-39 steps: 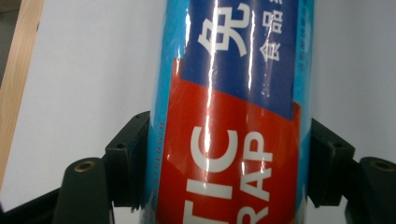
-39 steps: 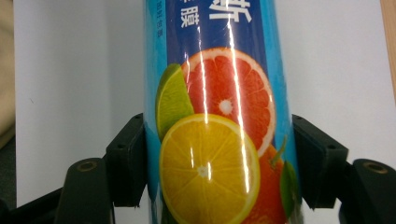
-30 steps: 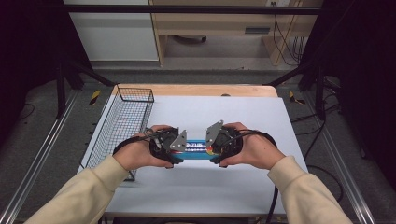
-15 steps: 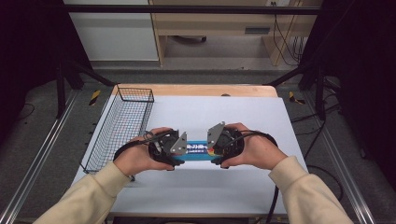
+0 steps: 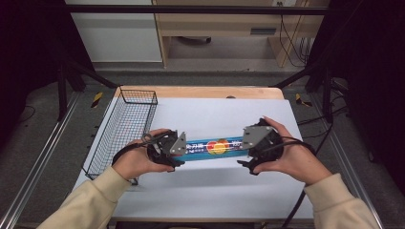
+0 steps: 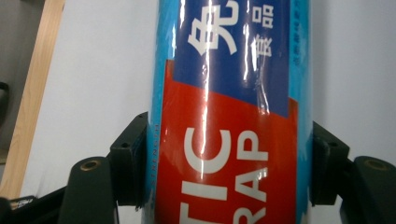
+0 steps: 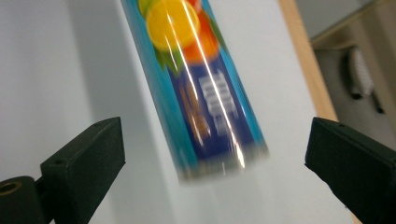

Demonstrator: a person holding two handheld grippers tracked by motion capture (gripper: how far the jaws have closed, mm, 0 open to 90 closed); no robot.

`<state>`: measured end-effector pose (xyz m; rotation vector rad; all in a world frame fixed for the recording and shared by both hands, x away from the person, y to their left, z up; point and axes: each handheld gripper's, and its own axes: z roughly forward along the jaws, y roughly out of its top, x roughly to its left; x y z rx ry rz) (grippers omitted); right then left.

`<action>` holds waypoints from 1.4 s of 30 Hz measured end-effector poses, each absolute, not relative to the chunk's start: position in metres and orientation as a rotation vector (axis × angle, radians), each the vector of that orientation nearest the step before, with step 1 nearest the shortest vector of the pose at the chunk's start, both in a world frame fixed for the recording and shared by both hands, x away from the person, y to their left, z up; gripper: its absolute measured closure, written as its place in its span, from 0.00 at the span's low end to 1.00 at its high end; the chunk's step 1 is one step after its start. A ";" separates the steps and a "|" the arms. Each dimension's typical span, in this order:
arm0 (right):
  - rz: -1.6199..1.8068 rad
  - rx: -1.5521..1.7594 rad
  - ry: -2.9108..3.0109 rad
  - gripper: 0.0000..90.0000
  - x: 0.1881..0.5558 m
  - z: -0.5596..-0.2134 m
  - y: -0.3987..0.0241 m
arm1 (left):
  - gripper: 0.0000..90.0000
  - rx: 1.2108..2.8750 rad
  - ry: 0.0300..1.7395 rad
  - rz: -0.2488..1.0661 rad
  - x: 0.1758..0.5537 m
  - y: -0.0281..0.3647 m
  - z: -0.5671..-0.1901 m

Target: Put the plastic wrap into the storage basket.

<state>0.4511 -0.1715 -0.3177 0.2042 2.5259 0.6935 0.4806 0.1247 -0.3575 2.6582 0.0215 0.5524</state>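
White tabletop (image 5: 215, 191) under wrap roll (image 6: 229, 121): left gripper (image 6: 229, 172) clamps it, right gripper (image 7: 215, 154) just opened wide.

From above the near edge we are looking forward and down on the table (image 5: 210, 191). From each end we are looking closely along the plastic wrap roll (image 5: 216, 146) (image 6: 229, 112) (image 7: 196, 84), which all three views are sharing, lying on that table.

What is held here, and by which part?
The left gripper clamps the plastic wrap roll near its left end; the right gripper, jaws just opened, holds nothing.
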 end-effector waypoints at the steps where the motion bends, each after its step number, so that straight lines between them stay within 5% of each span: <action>1: 0.701 0.236 2.494 0.06 0.448 -0.318 -0.179 | 0.35 2.655 0.037 0.553 0.481 0.126 -0.356; 9: 0.694 0.541 2.361 0.12 0.438 -0.348 -0.212 | 0.35 2.616 0.149 0.597 0.479 0.143 -0.338; 25: 0.721 1.141 2.072 0.15 0.471 -0.437 -0.188 | 0.35 2.583 0.394 0.675 0.478 0.171 -0.309; 42: 0.792 1.304 1.945 0.14 0.461 -0.454 -0.209 | 0.35 2.512 0.675 0.728 0.474 0.205 -0.297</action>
